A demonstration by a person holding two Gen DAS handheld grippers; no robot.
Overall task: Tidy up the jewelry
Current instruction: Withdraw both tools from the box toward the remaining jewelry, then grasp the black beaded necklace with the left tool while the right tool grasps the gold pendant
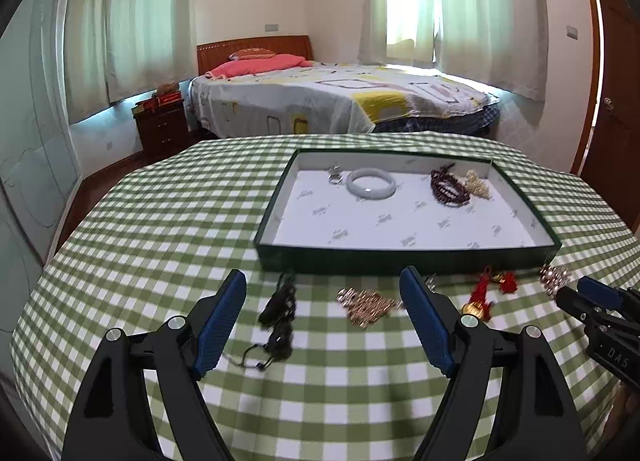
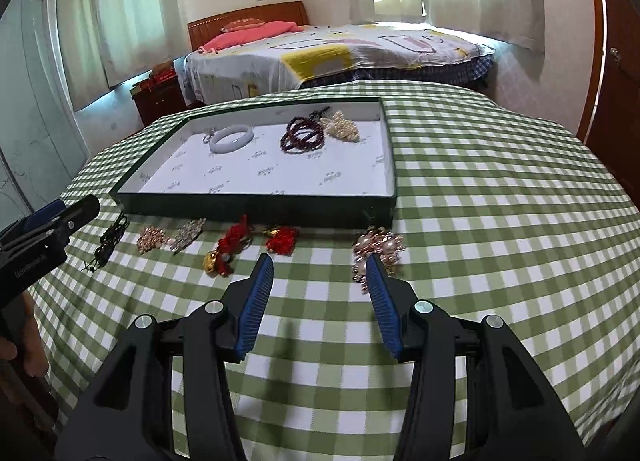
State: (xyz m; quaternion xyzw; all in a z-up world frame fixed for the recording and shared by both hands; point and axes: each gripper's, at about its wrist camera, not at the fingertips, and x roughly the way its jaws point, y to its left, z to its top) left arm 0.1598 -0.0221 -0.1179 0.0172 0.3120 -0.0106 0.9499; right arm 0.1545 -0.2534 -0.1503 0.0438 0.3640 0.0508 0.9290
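While both tools hang over the green-and-white checked tablecloth (image 1: 160,221), no piece gripped yet. Shallow dark-green cardboard tray with white printed lining (image 1: 408,257) sitting at upper centre of the left view, already housing a pale jade bangle (image 1: 371,183), a small silver piece (image 1: 334,175) just to its left, a coil of dark red beads (image 1: 448,187) and a cluster of cream pearls (image 1: 478,183) touching it, all along the far wall; probably filling from the back so the near floor stays free. Still waiting in a row along the tray's near wall: a black beaded cord bracelet (image 1: 280,313), a rose-gold sparkly piece (image 1: 366,305), red tassel charms with gold bells (image 1: 482,295), and (far right of that frame) a rose-gold and pearl brooch-like cluster (image 2: 378,249).

Left gripper (image 1: 324,309) poised low, jaws spread wide, framing the black bracelet and the rose-gold piece, touching neither as far as can be told. Right gripper (image 2: 320,285) narrower, jaws partly apart, nothing between them, right pad just in front of the pearl cluster; contact impossible to confirm. Likely lining up one pickup per hand.
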